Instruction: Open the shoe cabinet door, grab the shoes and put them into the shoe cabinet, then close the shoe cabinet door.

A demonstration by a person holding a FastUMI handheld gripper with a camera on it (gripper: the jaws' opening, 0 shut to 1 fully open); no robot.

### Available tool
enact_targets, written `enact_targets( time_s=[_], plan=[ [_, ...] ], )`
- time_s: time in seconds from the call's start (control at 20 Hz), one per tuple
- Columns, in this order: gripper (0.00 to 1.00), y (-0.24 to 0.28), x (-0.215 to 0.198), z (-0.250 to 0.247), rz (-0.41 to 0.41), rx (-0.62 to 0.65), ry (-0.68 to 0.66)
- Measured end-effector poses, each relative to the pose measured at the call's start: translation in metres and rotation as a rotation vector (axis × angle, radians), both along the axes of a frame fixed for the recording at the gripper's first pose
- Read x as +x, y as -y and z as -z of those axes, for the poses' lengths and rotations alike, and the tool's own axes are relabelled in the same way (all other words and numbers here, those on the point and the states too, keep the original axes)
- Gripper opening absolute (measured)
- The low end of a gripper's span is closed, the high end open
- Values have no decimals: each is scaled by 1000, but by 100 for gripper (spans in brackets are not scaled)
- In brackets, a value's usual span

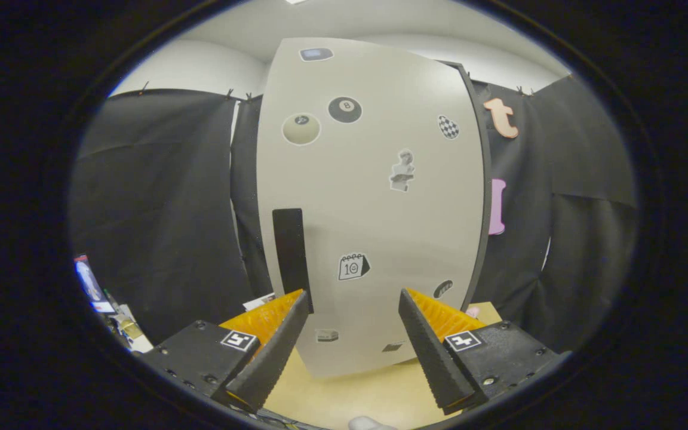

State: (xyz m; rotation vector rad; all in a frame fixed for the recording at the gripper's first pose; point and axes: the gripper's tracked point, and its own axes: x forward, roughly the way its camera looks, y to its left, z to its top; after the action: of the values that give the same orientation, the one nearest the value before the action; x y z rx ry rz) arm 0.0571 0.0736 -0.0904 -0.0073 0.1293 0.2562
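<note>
the gripper [353, 298] was spread open, empty, facing the closed shoe cabinet door [374, 197]; approaching off-line risked its fingers skidding past the door's black handle [290, 254].

Counting what is showing
One cabinet door [374, 209] is carrying one black handle [291, 257] and nine stickers [344, 110]; one gripper [353, 295] is holding its two fingers [278, 352] apart.
</note>
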Motion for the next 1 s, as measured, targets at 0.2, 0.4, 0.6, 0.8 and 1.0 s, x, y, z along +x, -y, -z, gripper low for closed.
enact_targets(
  time_s=[0.2,0.4,0.6,0.8,1.0],
  plan=[
    [100,16,-5,-12,53,8,16],
    [99,31,-11,-36,108,12,40],
    [99,51,-24,-68,161,21,85],
    [99,71,-36,-96,194,27,120],
    [99,82,-48,-113,214,31,137]
  ],
)
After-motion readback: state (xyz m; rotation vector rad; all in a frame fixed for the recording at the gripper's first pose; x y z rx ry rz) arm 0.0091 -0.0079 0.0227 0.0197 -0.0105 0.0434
